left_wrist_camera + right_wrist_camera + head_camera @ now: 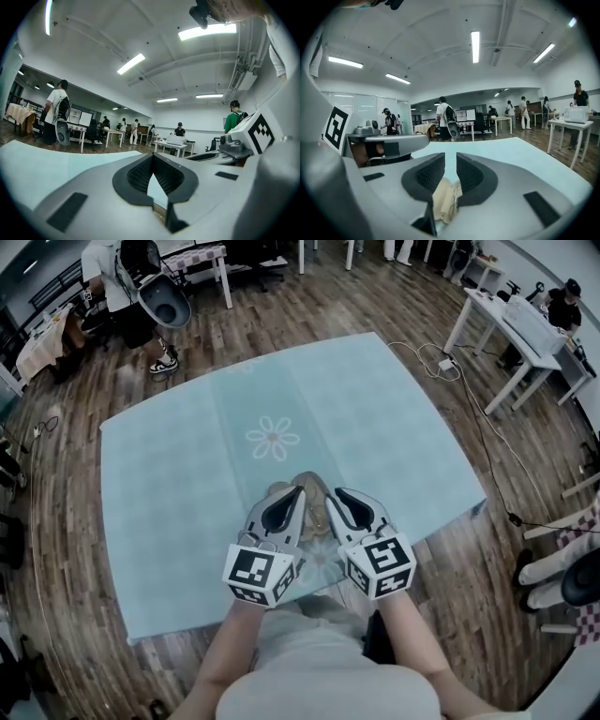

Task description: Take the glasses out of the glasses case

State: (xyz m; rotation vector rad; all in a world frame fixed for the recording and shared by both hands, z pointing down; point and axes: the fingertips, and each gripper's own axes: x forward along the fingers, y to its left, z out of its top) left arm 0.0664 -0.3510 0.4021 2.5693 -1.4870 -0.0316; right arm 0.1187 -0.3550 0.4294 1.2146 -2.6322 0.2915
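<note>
Obs., from beside the surface (178, 493), reference mark: the daisy print (273, 439) on the pale cloth.

- Glasses case (310, 491): tan, lying on the person's side of the daisy, near it and in line with it. Glasses themselves not visible in any view; can't tell if the case is open.
- Left claw (281, 511): on the person's side of the daisy, against the case's left flank. Left gripper view: pads pressed together at their tips (153, 157), with only a wedge of cloth and a sliver of brown showing behind them. Nothing seen held.
- Right claw (350, 508): against the case's right flank, same side of the daisy. Right gripper view: jaws nearly together, narrow slot at the tips, and a cream-tan fold (445, 199) lodged between the pads lower down. Looks like an edge or lining of the case being nipped.

Judgement: step in hand is getting the case open; extraction not yet begun. Next move probably calls for the right claw to hold its edge firm while the left takes the opposite side and pulls it apart, exposing the glasses. The left claw must spread first.
</note>
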